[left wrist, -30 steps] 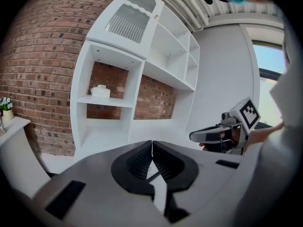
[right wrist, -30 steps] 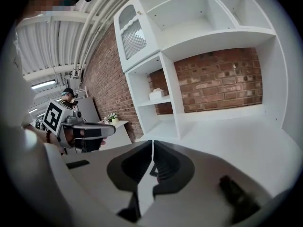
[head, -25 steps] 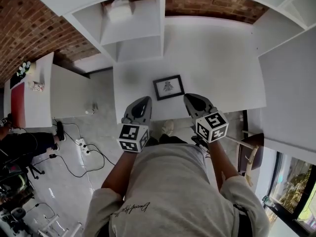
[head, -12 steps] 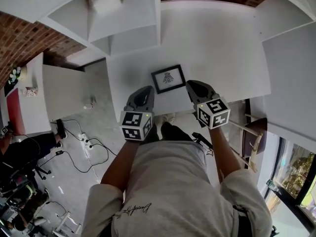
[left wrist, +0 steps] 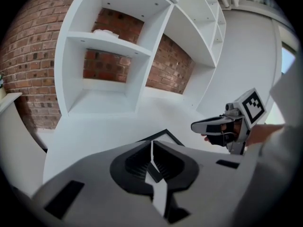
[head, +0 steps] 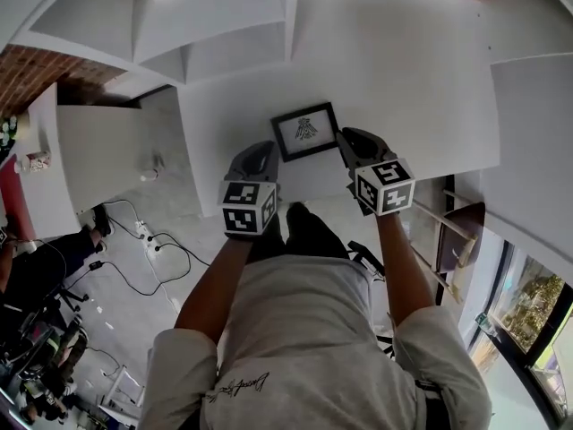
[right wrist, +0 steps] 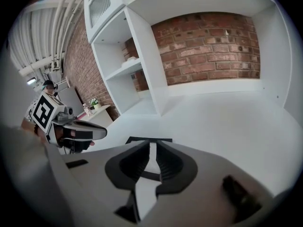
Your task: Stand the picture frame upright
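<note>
**Q.** Where is the task's object, and why do the tools stand as they do?

**A.** The slim black rectangular picture frame [head: 306, 131], with a white mount and a small dark drawing, lies flat and face-up on the smooth white tabletop [head: 403, 88], close to its near edge. The left gripper [head: 262, 150] sits just beside its left side and the right gripper [head: 352, 140] just beside its right side. This flanking suggests that each will take or brace an opposite edge, so the frame can be tipped up without twisting.

**Q.** What is the state of the jaws?

**A.** The left gripper's grey jaws are practically together and only beginning to part, with nothing between them. The right gripper's jaws show a narrow slit and are likewise empty. Neither touches the frame, so the lift has not started.

**Q.** What do materials and shapes imply?

**A.** The frame's moulding is thin and lies flush with the slick, matt tabletop, so it offers little edge to catch and will probably slide if pushed. The jaws carry dark ribbed pads [right wrist: 167, 163], which suit a narrow rim. Whether the frame has a rear stand cannot be seen. The white open-compartment shelf unit [head: 224, 34] stands well beyond the frame, on the far side.
</note>
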Demonstrator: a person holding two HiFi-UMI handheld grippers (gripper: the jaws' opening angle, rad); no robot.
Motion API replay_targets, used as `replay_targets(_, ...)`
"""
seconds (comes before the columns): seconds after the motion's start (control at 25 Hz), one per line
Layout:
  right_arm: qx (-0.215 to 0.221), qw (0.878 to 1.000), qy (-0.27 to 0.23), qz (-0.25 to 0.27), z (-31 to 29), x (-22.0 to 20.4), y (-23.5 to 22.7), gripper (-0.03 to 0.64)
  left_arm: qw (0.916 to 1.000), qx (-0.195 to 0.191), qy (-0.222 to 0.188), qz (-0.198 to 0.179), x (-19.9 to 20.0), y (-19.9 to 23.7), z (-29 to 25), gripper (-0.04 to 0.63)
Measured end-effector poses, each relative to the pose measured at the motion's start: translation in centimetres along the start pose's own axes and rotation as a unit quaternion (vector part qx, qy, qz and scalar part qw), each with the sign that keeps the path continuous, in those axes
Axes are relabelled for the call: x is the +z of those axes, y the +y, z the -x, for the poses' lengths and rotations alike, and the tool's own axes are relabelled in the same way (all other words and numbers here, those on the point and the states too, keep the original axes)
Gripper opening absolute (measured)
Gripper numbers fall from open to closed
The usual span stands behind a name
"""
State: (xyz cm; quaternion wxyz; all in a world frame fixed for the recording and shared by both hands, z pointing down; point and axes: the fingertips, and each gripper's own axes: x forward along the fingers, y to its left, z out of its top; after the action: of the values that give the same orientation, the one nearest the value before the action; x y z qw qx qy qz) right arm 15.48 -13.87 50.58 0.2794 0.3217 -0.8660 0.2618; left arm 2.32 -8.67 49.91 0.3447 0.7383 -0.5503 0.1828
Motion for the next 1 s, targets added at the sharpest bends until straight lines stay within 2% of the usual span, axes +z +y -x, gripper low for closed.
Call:
replay_targets(0.12,-0.007,1.000,0.012,-0.003,-1.2,-0.8,-1.1,0.052,0.9998,0.000,0.021,0.003,-1.0,0.4,-1.3,0.034)
replay_targets(0.32,-0.007,0.999,0.036,0.002,-2.5,-2.4,-2.2,0.074,0.9981,0.002,0.051,0.036,-3.1,0.8,-2.9,0.081)
replay_targets(0.52,-0.005,0.998,0.059,0.009,-3.8,-3.6,-2.7,0.092,0.9950,0.008,0.055,0.083,-4.0,1.5,-3.8,0.115)
replay_targets(0.64,-0.004,0.998,0.066,-0.001,-4.5,-4.0,-3.0,0.100,0.9940,0.010,0.057,0.093,-4.3,1.5,-4.3,0.132)
replay_targets(1.0,0.001,0.996,0.090,0.013,-5.8,-4.7,-3.4,0.114,0.9905,0.027,0.070,0.116,-5.4,1.6,-5.5,0.135)
